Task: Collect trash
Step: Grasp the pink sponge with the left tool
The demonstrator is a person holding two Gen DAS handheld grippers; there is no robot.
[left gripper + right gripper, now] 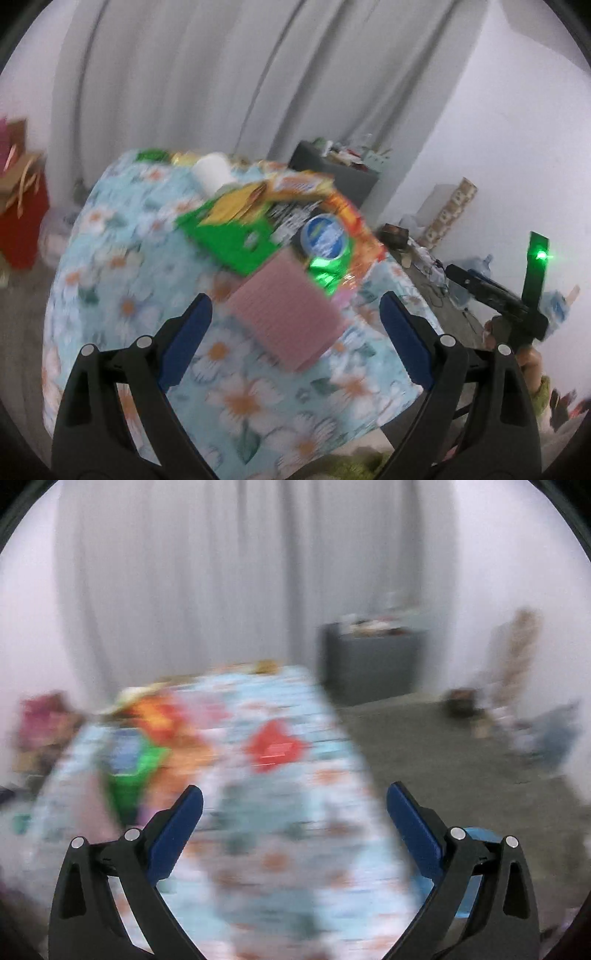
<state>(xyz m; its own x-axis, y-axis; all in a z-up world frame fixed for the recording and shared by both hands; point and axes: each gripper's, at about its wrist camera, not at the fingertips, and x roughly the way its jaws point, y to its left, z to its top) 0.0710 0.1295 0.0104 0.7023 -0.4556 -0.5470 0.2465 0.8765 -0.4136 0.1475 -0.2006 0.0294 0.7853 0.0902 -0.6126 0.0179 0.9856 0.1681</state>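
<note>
Curtain (184, 74), grey, fills the back wall in both views. Table w/ floral blue cloth (122, 295) is next biggest; trash sits piled toward its far end: green wrapper (229, 236), orange snack bags (295, 184), round blue-lidded tub (325, 236), white paper roll (212, 171), pink ribbed pad (284, 314) nearest the camera. Grey cabinet (369, 661) stands behind the table, clutter on top. Red gift bag (22, 221) on floor at left. Red square packet (275, 749) lies alone on the cloth, right wrist view, v. blurred. Left gripper (295, 328): fingers wide apart, nothing between, above the pad. Right gripper (295, 823): fingers fully apart, empty, over the cloth.
</note>
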